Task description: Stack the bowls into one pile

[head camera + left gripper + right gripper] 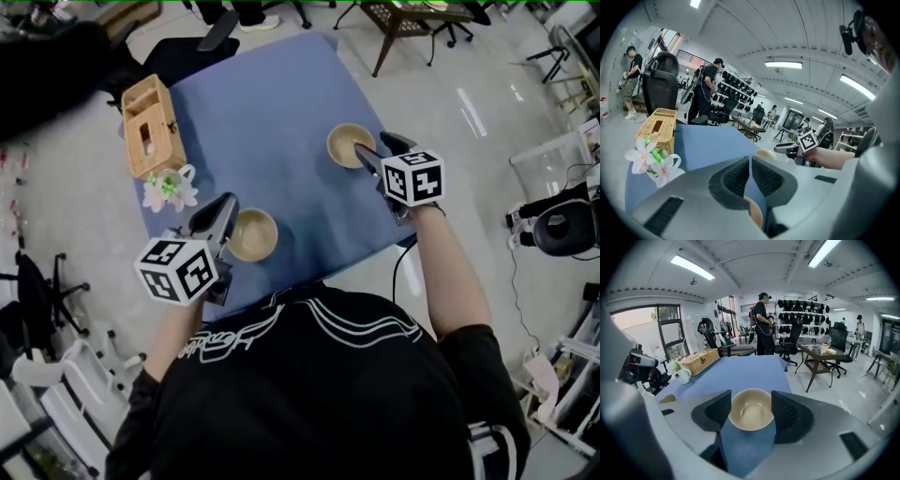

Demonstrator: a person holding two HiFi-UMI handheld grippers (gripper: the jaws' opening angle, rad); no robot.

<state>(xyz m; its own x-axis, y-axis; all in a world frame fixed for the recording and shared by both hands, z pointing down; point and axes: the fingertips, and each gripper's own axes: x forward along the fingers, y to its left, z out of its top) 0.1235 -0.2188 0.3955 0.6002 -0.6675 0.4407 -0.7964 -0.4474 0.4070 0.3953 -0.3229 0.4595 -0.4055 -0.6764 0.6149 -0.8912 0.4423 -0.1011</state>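
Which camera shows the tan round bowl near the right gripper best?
The right gripper view: the tan round bowl shows whole between the right gripper's open jaws. The head view shows it partly covered by that gripper; the left gripper view catches only its rim.

Bright, even indoor light fills all three views. It comes from long ceiling strips, which burn out to plain white in both gripper views. A window adds pale daylight. Shadows on the blue counter are faint and soft. The floor carries a white streak of glare. Both gripper views are fisheye, with bent lines and black corners. The near bodies of the left gripper and right gripper are soft grey blur, while the bowl is sharp. The head view is clear and bows slightly at its edges.
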